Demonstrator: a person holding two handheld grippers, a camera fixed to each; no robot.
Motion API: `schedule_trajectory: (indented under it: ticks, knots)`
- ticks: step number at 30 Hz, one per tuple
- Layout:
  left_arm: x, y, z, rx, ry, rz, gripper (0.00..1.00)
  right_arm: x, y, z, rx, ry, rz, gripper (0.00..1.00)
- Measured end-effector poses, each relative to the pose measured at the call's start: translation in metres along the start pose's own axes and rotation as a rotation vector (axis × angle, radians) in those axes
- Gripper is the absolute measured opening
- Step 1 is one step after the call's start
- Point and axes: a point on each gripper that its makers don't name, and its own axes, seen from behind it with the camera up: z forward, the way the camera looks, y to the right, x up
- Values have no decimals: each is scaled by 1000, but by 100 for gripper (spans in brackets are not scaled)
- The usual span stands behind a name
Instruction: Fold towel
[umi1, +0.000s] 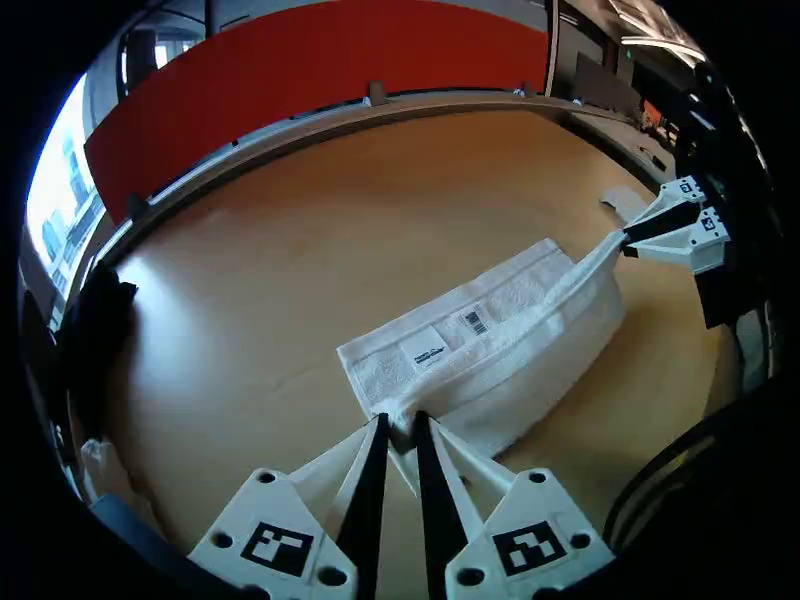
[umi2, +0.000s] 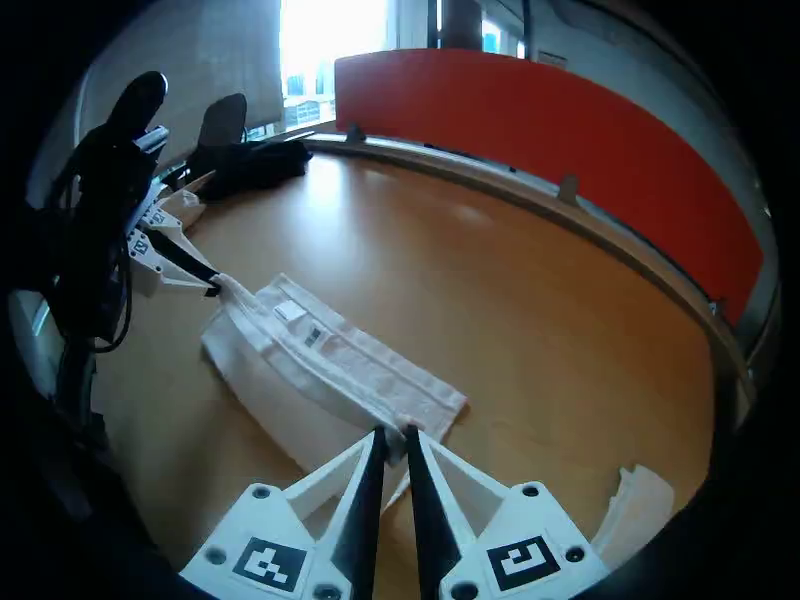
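Wooden table (umi1: 300, 250): one, tan. It spreads ahead of both pairs of my jaws and bears everything listed below.

Red partition panel (umi1: 300, 80): one, upright along the table's far edge, well beyond my jaws.

Window (umi2: 330, 50): one bright pane, behind the panel's end and far ahead of my right jaws.

Towel (umi1: 500, 340): one, white, folded lengthwise into a long band. It lies on the table between my two grippers.

Labels (umi1: 428, 350): two, side by side on the towel's upper face, just ahead of my left jaws.

Left gripper (umi1: 400, 425): one, two fingers. My jaws are drawn almost together and pinch the towel's near corner, with cloth bunched between the tips.

Right gripper (umi2: 393, 435): one, two fingers. These jaws also pinch the towel, at its opposite end. From the left gripper view it sits far ahead and to the right of my left jaws, where that end of the towel is pulled to a point and raised off the table.

Dark bundle (umi2: 250, 165): one, far ahead and left of my right jaws at the table's edge. I cannot tell whether it is a garment or a bag.

Small white scraps: two. One (umi2: 640, 500) lies just right of my right jaws, the other (umi1: 100, 465) well left of my left jaws.
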Motion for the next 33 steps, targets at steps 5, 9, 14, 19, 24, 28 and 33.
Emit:
schedule_trajectory:
  ticks: [5,9,14,19,24,28,33]
  knots:
    - [1,-3,11,6,-1,11,21,-6,5,7,-6,-15,4,16]
    - [-1,-5,18,12,-5,13,21,-10,8,13,-7,-22,19,16]
    - [-4,-7,27,15,-11,11,22,-15,13,22,-13,-31,36,16]
    - [-7,-8,35,26,-13,9,24,-19,17,28,-24,-42,43,17]
    - [-6,-10,40,37,-7,8,29,-24,21,32,-41,-53,46,21]
    - [-4,-13,44,49,-4,18,33,-28,25,35,-52,-65,52,31]
    - [-2,-15,47,64,-1,35,37,-31,29,38,-67,-73,60,38]
